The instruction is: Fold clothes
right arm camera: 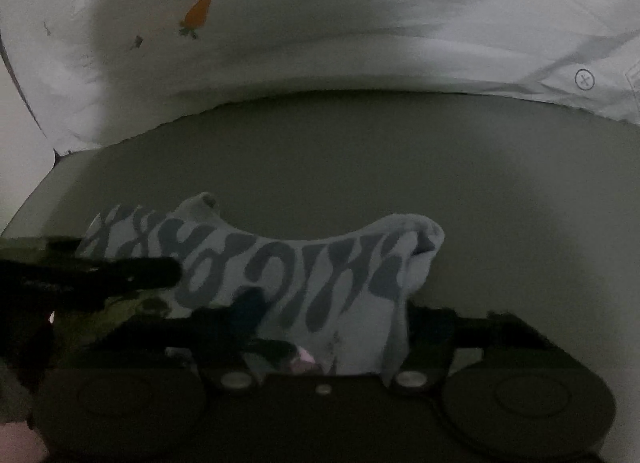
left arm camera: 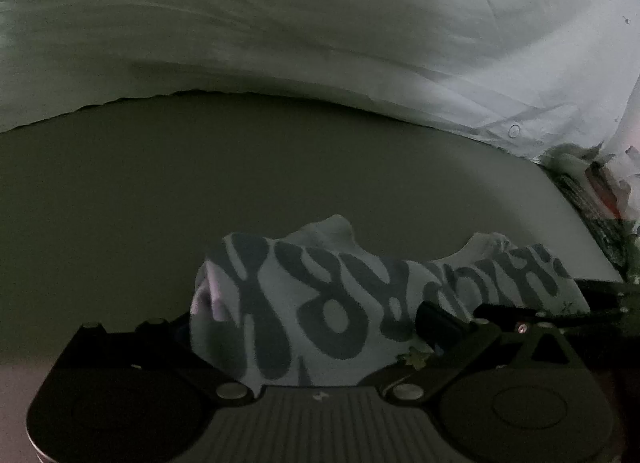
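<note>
A pale blue garment with a dark blotchy print lies bunched on an olive-grey bed sheet. My left gripper straddles its near edge with the jaws wide; a dark gap shows between the left finger and the cloth. In the right wrist view the same garment fills the space between the half-closed jaws of my right gripper and drapes toward the camera. The picture is too dark to show whether the pads press on it. One of the left gripper's fingers reaches onto the cloth from the left.
A white duvet printed with carrots is heaped along the far side of the sheet. A dark patterned pile of cloth with some red sits at the right. The sheet's left edge drops off beside a pale surface.
</note>
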Tool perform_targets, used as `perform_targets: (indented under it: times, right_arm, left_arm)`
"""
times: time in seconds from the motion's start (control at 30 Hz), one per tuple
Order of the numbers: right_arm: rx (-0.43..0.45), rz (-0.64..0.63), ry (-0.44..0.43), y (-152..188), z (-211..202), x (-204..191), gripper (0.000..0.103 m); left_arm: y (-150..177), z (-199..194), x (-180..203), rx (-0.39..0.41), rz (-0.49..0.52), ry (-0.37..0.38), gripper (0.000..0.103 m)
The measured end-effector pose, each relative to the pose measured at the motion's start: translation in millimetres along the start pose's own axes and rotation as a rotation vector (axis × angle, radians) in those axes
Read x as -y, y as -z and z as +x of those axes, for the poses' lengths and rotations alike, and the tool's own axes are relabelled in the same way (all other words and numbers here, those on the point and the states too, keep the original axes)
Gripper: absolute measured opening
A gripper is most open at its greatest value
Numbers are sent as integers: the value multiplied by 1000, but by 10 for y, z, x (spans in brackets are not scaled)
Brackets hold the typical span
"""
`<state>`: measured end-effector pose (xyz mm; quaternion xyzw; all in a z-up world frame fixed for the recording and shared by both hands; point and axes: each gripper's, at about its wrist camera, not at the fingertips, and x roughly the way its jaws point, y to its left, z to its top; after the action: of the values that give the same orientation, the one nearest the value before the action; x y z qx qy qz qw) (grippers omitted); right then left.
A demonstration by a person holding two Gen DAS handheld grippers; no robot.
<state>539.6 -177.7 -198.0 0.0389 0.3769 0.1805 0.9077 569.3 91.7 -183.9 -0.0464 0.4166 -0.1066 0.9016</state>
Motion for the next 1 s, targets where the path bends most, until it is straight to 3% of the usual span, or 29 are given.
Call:
perform_targets:
  times: [0.03,0.07,0.1,0.2,0.3,0.4,0.77,1.0]
  right_arm:
    - [1,-9,8,0,-13,-26,48]
    - [4,-16,18,2,-31,-48,36]
    - [11,-20,30,5,-64,-67,31]
    - [57,-42,52,11,-235,-158,18]
    - [124,-59,73,27,-479,-294,16]
    - [199,-116,95,62,-799,-490,15]
    - [452,-223,199,188,-2022,-917,15]
    - [555,-220,310,112,-2661,-725,15]
  left_arm:
    - [4,-16,0,9,-12,-17,89]
    - [5,-36,-9,16,-30,-31,73]
    - [0,-64,-41,15,-65,-22,57]
    - [0,-165,-150,9,-196,39,41]
    - [21,-297,-18,38,-144,21,33]
    - [37,-489,136,79,-105,15,29]
    - [-51,-1214,501,242,-141,160,29]
    - [-343,-1367,1142,317,-29,266,28]
